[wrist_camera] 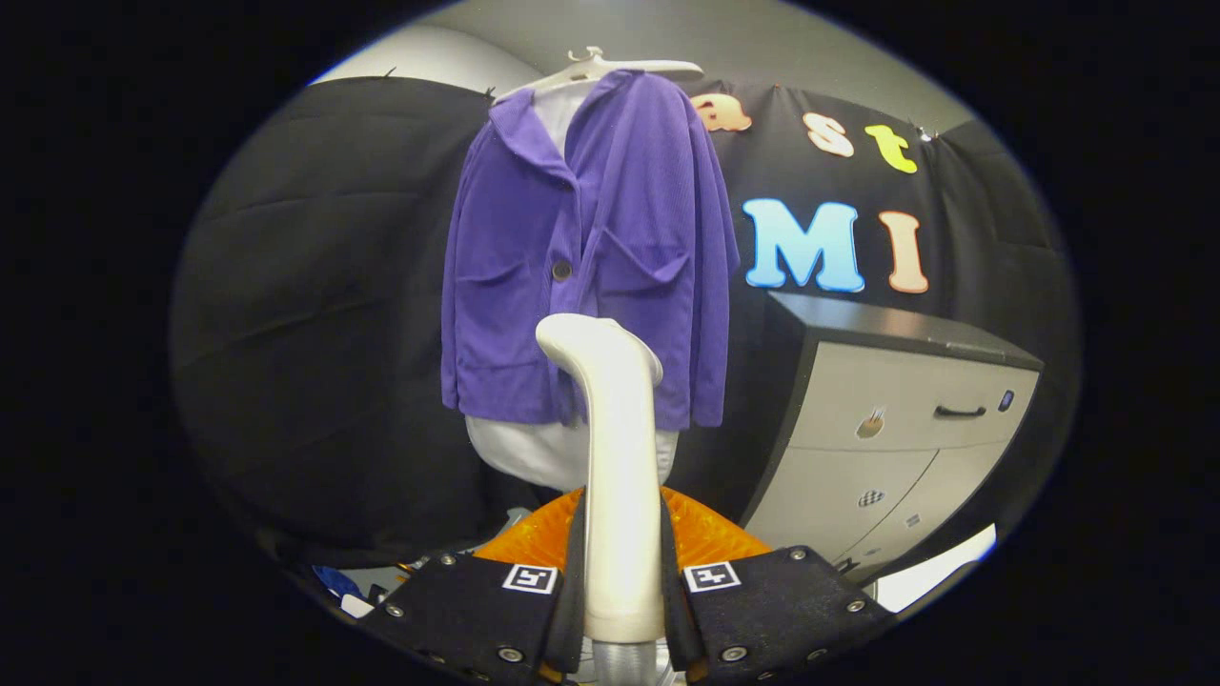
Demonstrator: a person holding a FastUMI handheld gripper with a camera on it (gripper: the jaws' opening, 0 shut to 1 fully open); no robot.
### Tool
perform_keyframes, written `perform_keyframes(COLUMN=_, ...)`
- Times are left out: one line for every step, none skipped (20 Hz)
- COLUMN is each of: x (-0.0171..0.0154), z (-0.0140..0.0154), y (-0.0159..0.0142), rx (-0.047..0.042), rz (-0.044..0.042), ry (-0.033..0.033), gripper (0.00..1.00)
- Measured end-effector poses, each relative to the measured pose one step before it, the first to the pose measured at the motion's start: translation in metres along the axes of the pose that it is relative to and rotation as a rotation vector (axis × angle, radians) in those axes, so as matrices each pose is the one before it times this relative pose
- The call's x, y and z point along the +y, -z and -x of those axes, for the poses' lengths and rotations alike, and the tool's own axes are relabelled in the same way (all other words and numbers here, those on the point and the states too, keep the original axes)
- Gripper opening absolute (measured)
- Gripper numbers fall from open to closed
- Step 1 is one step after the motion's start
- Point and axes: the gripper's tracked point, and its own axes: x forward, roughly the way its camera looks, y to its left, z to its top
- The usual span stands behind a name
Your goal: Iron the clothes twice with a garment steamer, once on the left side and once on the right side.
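A purple jacket [591, 257] hangs on a white hanger [610, 69] over a white garment [543, 453], straight ahead against the black cloth wall. My gripper [621, 572] is shut on the cream-white handle of the garment steamer [615, 448], both fingers pressing its sides. The steamer stands upright between the fingers, and its bent head [586, 341] points toward the jacket's lower middle, a short way in front of it. I cannot tell if the head touches the fabric.
A grey cabinet [886, 438] with a black top and drawers stands to the right of the jacket. An orange object [701, 534] lies just behind the fingers. Small blue and white items [343, 586] sit low to the left.
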Motion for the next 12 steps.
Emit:
perform_keyframes(x=-0.00114, z=0.00358, y=-0.01702, rx=-0.03248, rz=-0.00463, ry=-0.00191, gripper=0.34)
perform_keyframes(x=-0.00048, z=0.00332, y=-0.01693, rx=-0.03714, rz=0.0, ry=0.00066, gripper=0.34)
perform_keyframes(x=-0.00274, z=-0.0003, y=-0.01917, rx=-0.04322, rz=0.00625, ry=0.0051, gripper=0.34)
perform_keyframes(x=-0.00224, z=-0.00152, y=-0.01756, rx=-0.03587, rz=0.00588, ry=0.00664, gripper=0.34)
perform_keyframes(x=-0.00069, z=-0.00019, y=-0.01343, rx=-0.02104, rz=0.00264, ry=0.0034, gripper=0.34)
perform_keyframes(x=-0.00073, z=-0.00094, y=-0.01376, rx=-0.02353, rz=-0.00751, ry=0.00056, gripper=0.34)
perform_keyframes(x=0.00044, z=-0.00311, y=-0.01382, rx=-0.02339, rz=-0.00772, ry=-0.00128, gripper=0.34)
perform_keyframes(x=0.00031, z=-0.00391, y=-0.01297, rx=-0.01982, rz=-0.00342, ry=-0.00159, gripper=0.34)
perform_keyframes(x=0.00095, z=-0.00537, y=-0.01366, rx=-0.02159, rz=0.0012, ry=-0.00375, gripper=0.34)
perform_keyframes(x=0.00124, z=-0.00376, y=-0.01474, rx=-0.02341, rz=-0.00033, ry=-0.00153, gripper=0.34)
perform_keyframes(x=0.00202, z=-0.00345, y=-0.01453, rx=-0.02114, rz=-0.0026, ry=-0.00263, gripper=0.34)
perform_keyframes(x=0.00279, z=-0.00543, y=-0.01312, rx=-0.02205, rz=-0.00289, ry=-0.00562, gripper=0.34)
